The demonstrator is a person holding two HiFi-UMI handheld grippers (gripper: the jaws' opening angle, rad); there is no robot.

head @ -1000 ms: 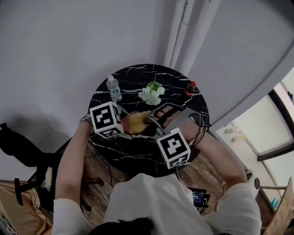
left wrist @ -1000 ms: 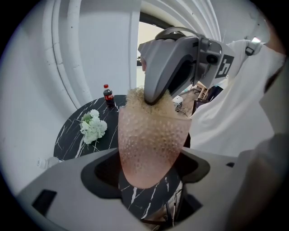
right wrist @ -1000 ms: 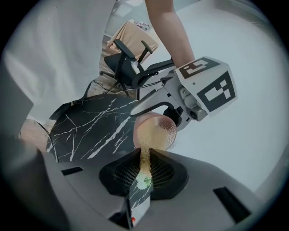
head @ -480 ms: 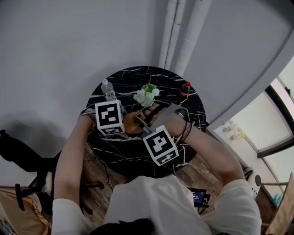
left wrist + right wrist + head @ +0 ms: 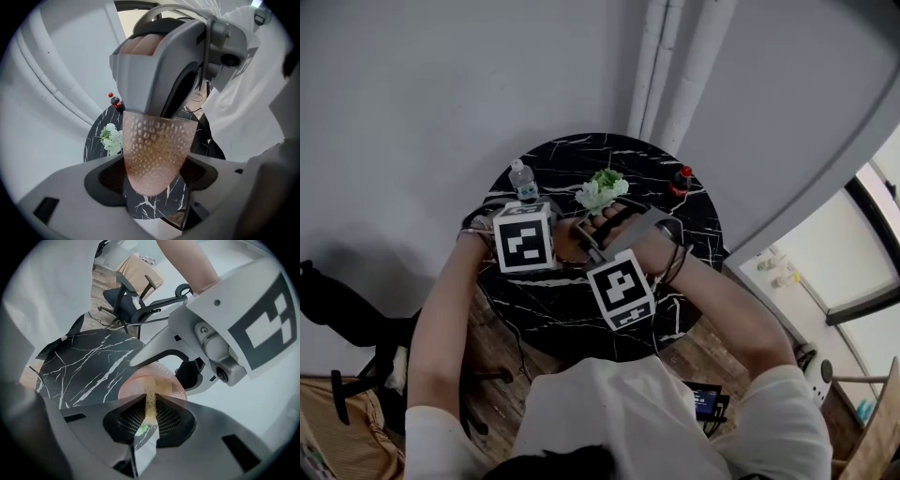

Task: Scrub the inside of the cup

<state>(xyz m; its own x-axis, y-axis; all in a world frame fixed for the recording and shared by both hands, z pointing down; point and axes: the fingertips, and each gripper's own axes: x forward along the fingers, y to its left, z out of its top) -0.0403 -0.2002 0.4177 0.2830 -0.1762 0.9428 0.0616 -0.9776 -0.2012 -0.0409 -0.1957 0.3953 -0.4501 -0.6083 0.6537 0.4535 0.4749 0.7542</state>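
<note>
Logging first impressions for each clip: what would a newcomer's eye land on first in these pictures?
At the centre, over a round black marble table, the left gripper clamps a dimpled pink cup, while the right gripper pinches a thin yellow scrubbing pad at its mouth. White flowers stand just beyond them on the table.

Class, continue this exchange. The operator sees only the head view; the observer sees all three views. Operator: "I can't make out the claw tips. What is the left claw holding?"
Observer: The left claw is shut on a pinkish, dimpled cup, one jaw on each side.
Operator: And the right claw?
Observer: The right claw pinches a thin yellowish scrubber, seen edge-on between nearly closed jaws.
Operator: Is the scrubber inside the cup?
Observer: The right gripper view shows the cup just beyond that claw's tips. I cannot tell whether the scrubber is inside it.
</note>
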